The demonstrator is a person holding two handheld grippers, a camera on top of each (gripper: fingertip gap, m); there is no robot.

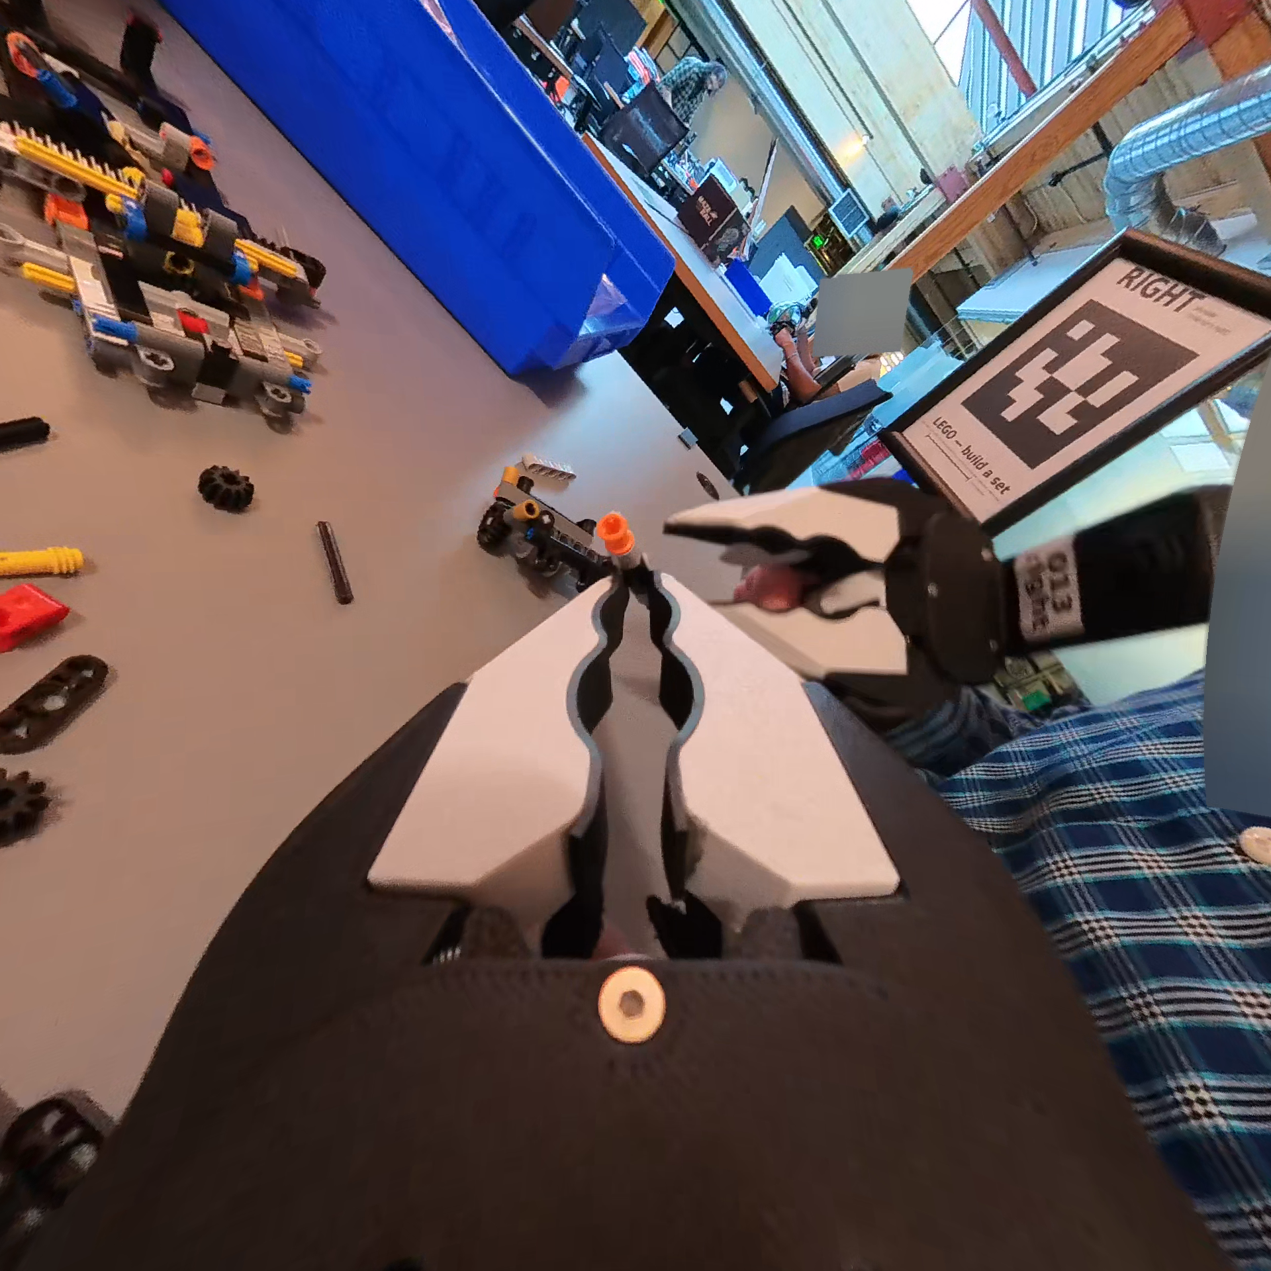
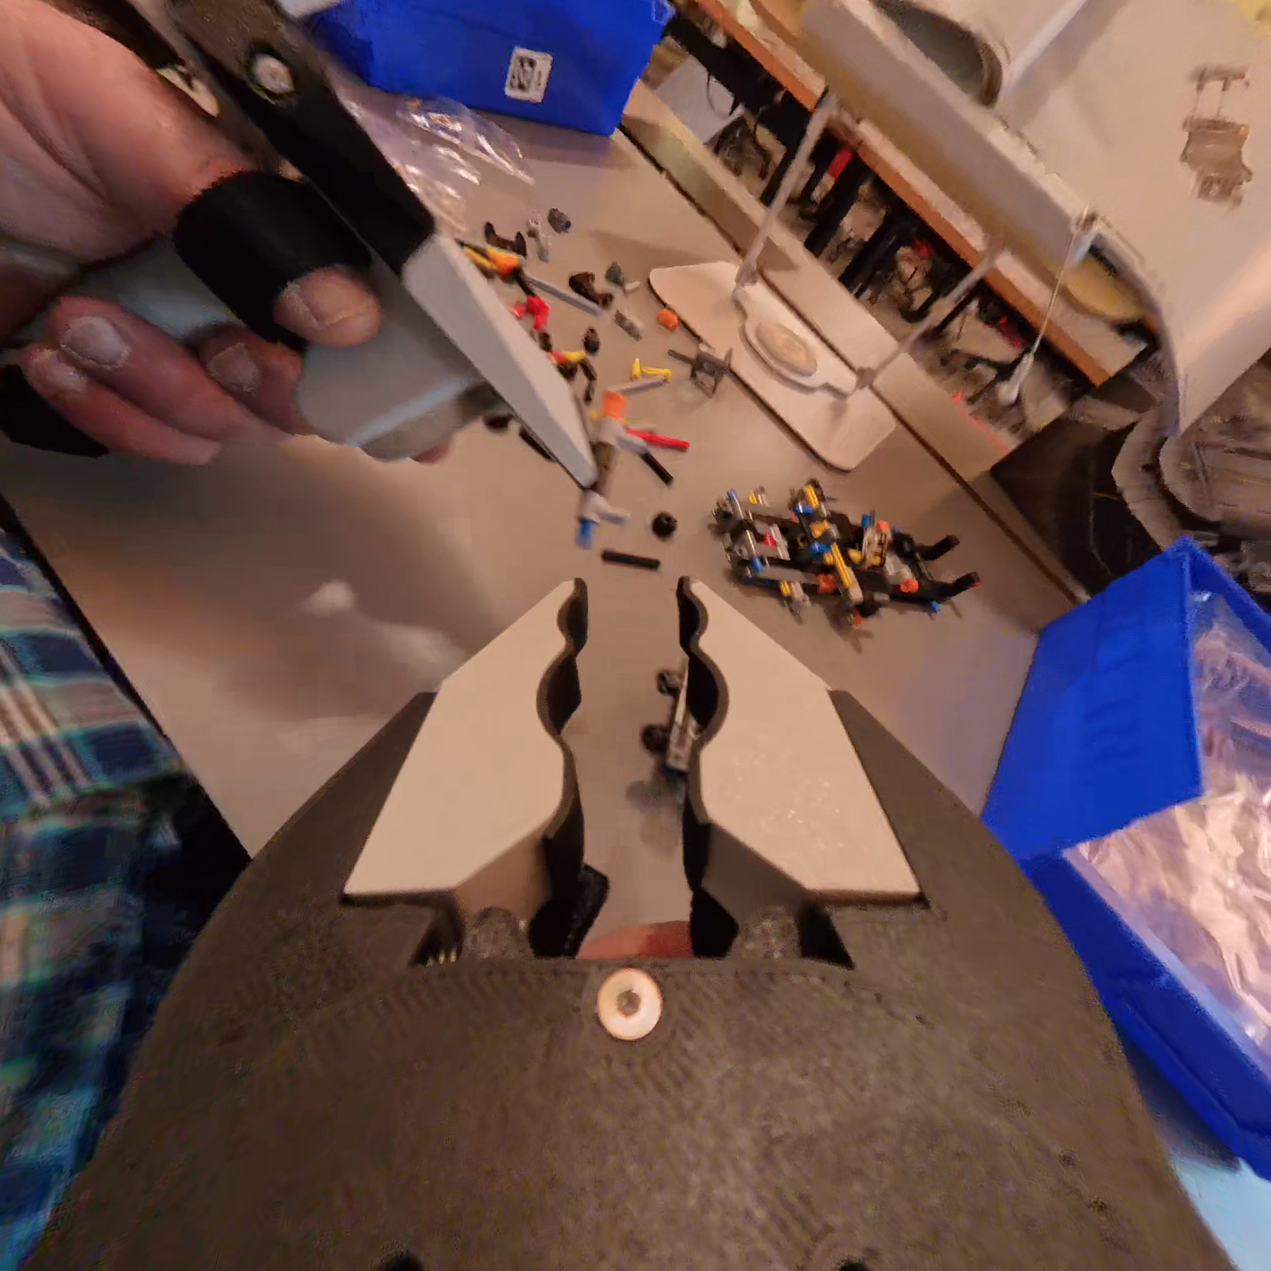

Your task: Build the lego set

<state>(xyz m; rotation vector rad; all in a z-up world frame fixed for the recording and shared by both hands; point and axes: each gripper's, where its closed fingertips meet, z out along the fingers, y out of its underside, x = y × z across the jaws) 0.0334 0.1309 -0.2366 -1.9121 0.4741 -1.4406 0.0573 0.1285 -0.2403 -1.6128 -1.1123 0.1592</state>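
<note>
Found the left gripper (image 1: 629, 581) pinched almost shut at its tips, gripping a slim grey Lego pin with an orange end (image 1: 614, 533) that stuck out past the fingertips. Saw the same grip from the right wrist view: left gripper (image 2: 590, 474) in a bare hand (image 2: 137, 275), pin's orange end (image 2: 612, 406) uppermost, everything there blurred. Could not tell how much of the pin lay hidden between the fingers.

Noted the right gripper (image 2: 631, 591) spread open, holding nothing, fingers well apart. Made out through that gap a small grey-and-black subassembly (image 2: 677, 722) lying on the grey table (image 2: 344, 584), close by the right-hand finger, not gripped. Saw the right gripper (image 1: 694, 564) again from the left wrist view, just beside the held pin and tilted, likewise parted. Caught a blue plaid shirt (image 1: 1135, 894) along the near edge.

Just beyond the pin, saw that small subassembly (image 1: 536, 533) resting on the table (image 1: 413, 619). Farther out, picked out a black axle (image 1: 335, 562), a black gear (image 1: 225, 487), a yellow axle (image 1: 41, 562), a red piece (image 1: 24, 612) and a black beam (image 1: 51, 701), all loose and apart. Beyond those, found the large Lego chassis (image 1: 158, 261), grey, black, yellow and blue, flat on the table. Behind it, noted a blue bin (image 1: 426, 151); off to the side, a framed marker sign (image 1: 1073, 392).
</note>
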